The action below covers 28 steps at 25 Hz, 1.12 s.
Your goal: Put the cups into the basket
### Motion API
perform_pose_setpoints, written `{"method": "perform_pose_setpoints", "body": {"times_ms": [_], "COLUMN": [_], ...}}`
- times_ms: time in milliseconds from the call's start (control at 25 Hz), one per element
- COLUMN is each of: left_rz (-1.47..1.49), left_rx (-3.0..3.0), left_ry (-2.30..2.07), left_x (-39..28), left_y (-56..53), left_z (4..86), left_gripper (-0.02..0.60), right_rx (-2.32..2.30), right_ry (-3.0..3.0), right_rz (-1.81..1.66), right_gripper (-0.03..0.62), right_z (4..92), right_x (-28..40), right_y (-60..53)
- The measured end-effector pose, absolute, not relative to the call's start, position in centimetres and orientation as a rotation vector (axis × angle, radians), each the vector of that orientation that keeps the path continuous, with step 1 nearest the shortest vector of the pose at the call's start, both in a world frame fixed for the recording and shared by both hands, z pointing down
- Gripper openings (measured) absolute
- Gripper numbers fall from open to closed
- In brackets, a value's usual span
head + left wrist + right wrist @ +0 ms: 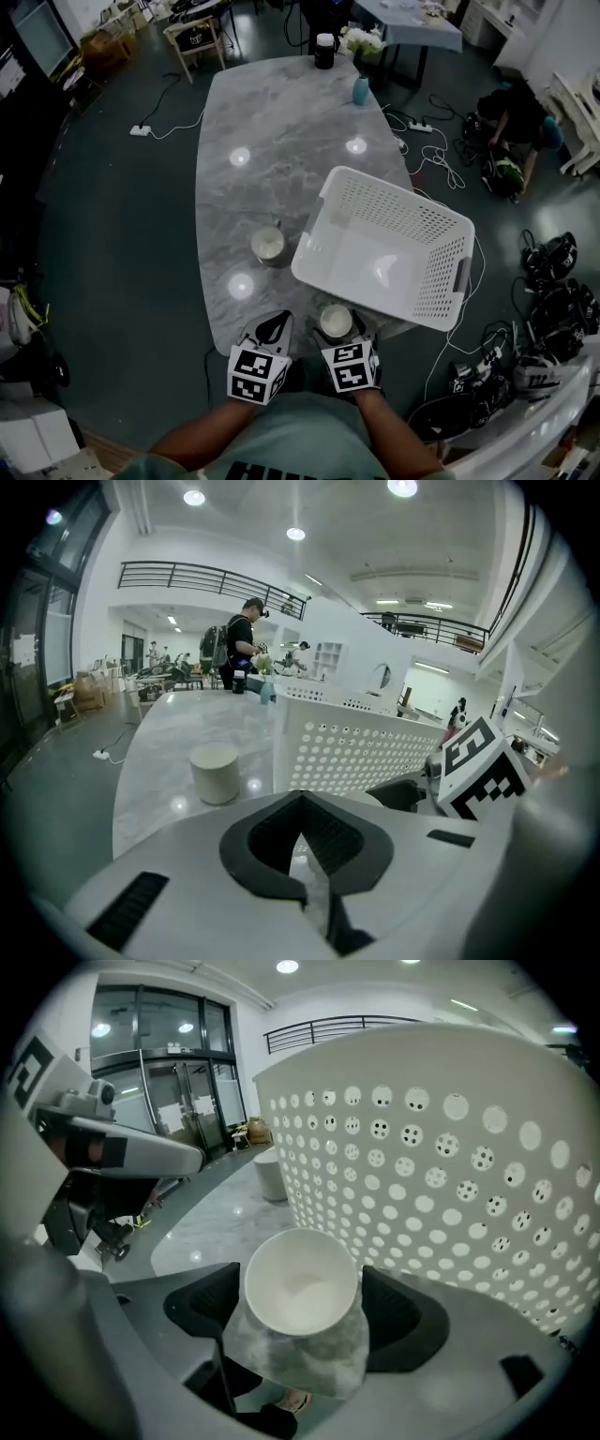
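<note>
At the near edge of the grey marble tabletop (pixel 281 122), an upright white cup (pixel 335 321) stood mouth up between the jaws of the right gripper (pixel 337 330). The jaws were spread wide, with a sliver of space showing on either side of the cup, so nothing was gripped yet. The left gripper (pixel 272 326) hovered just beside it with its jaws closed together and empty. The coming move seemed to turn on how that cup sat: its axis vertical, centred between the right pads, and close against the near wall of the white perforated basket (pixel 398 190), which lay just beyond and to the right. The right hand was plainly the one placed to close and lift it over the rim. A second cup (pixel 268 244) stood farther up the tabletop, left of the basket and nearer the left hand's side. Only the right gripper view showed the gaps beside the cup's rim. Only the head view showed that the basket was empty inside. The left gripper view showed the far cup's side and the basket wall, but not the near cup.
</note>
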<state>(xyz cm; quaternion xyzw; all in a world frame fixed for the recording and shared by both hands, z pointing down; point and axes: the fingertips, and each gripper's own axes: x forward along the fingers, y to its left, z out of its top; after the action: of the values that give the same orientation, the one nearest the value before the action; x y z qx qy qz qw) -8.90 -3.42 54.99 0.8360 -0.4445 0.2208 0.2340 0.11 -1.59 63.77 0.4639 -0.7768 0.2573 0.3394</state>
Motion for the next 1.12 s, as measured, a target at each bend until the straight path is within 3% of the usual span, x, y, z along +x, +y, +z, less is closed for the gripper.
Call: {"method": "perform_pose_setpoints", "body": {"times_ms": [600,1120], "left_rz": [0.631,0.579], "left_rx": [2.322,2.401], "left_ry": [-1.146,-1.039], "left_x": [-9.0,-7.5], "left_y": [-3.7,-3.8], "left_z": [55.8,52.8], "left_gripper": [0.000,-0.002], "right_rx": [1.235,1.272], "right_ry": [-1.943,-2.036], "right_rz": [0.645,0.635], "right_gripper": [0.382,0.368], "right_z": [65.3,55.7], "right_x": [0.2,-0.6], "right_y": [-3.0,-0.6]}}
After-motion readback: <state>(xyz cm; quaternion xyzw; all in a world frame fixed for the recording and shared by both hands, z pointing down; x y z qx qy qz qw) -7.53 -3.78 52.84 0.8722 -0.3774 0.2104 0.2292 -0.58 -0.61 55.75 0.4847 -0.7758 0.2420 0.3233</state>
